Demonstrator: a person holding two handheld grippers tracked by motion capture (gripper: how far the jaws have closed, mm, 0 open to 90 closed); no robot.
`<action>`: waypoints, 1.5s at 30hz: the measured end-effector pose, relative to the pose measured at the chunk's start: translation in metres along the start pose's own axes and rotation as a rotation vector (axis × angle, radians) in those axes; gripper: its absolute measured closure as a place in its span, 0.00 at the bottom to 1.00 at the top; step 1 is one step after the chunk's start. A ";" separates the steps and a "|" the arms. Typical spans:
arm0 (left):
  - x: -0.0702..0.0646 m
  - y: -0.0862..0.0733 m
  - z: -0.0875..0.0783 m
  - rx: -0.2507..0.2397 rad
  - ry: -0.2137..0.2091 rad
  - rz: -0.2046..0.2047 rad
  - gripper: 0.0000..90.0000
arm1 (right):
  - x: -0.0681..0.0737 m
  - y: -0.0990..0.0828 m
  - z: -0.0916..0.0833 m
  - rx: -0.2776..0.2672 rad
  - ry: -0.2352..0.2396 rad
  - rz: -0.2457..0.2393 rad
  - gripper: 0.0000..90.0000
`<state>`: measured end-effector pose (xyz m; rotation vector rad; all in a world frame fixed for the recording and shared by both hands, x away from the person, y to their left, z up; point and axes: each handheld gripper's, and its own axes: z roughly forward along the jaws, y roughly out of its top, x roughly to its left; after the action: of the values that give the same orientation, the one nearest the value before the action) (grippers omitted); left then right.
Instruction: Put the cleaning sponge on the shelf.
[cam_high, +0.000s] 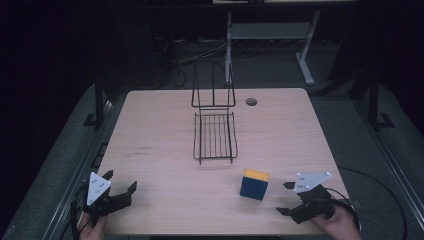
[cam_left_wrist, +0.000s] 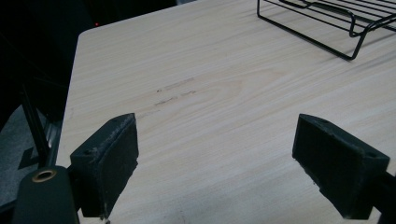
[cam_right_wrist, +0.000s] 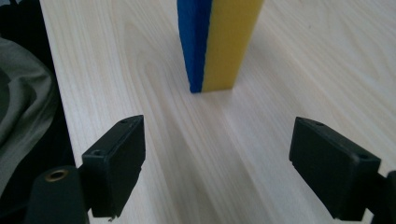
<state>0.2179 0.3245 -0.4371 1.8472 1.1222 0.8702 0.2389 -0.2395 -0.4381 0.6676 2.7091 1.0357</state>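
A pale wooden table (cam_high: 165, 130) seen from above, with dark floor around it. Near the front right of the table a sponge (cam_high: 254, 184) stands upright on one edge: a thick blue scouring layer bonded to a yellow foam layer. It stands alone, well apart from a black wire rack (cam_high: 215, 132) that sits in the middle of the table, its upright back towards the far edge.

At the front right corner a hand holds the right gripper (cam_high: 285, 198), pointed at the sponge and near it but not touching. In the right gripper view its two black jaws are spread wide with bare table between them, and the sponge (cam_right_wrist: 217, 44) rises just ahead, blue side to the left, yellow to the right.

At the front left corner the left gripper (cam_high: 120, 182) rests low over the table, jaws likewise spread wide and holding nothing. In the left gripper view a corner of the wire rack (cam_left_wrist: 327, 25) shows at the top right.

The sponge is probably very light and soft, so it should squash under pressure and could tip over if nudged. A gentle pinch across the two broad faces, blue and yellow, near the middle of its height, looks the safest hold
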 end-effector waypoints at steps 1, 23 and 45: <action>0.000 0.000 0.000 0.000 0.000 -0.001 0.15 | 0.000 0.002 0.000 -0.002 0.002 -0.007 0.20; 0.001 0.000 0.000 0.000 0.002 -0.001 0.15 | -0.003 0.042 0.016 -0.019 0.047 -0.072 0.20; 0.001 0.001 0.000 -0.002 0.002 -0.001 0.15 | -0.013 0.066 0.035 -0.006 0.091 -0.076 0.25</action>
<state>0.2187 0.3253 -0.4362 1.8449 1.1231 0.8721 0.2836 -0.1814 -0.4204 0.5239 2.7825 1.0808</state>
